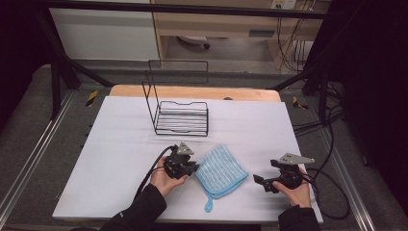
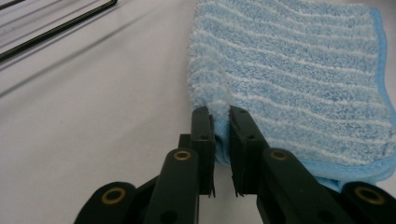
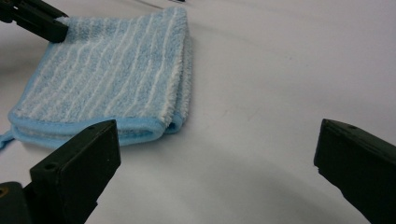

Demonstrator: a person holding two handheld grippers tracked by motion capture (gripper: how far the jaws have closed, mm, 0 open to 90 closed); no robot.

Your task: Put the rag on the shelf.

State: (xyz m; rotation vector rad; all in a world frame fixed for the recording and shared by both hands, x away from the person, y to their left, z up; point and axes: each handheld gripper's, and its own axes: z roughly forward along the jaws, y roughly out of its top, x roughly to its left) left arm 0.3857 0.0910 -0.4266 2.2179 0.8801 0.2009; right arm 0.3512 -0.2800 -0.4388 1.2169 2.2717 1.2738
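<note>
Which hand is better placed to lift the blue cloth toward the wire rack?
The left. Its claw is already shut on the cloth at a corner, nearer the wire rack. The right claw is open and apart from the cloth.

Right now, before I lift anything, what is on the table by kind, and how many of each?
Blue striped cloth, folded, pinched at one corner by the left gripper: 1
Black wire rack: 1
Hand-held grippers, the left gripper and the right gripper with jaws wide apart: 2
Total: 4
</note>
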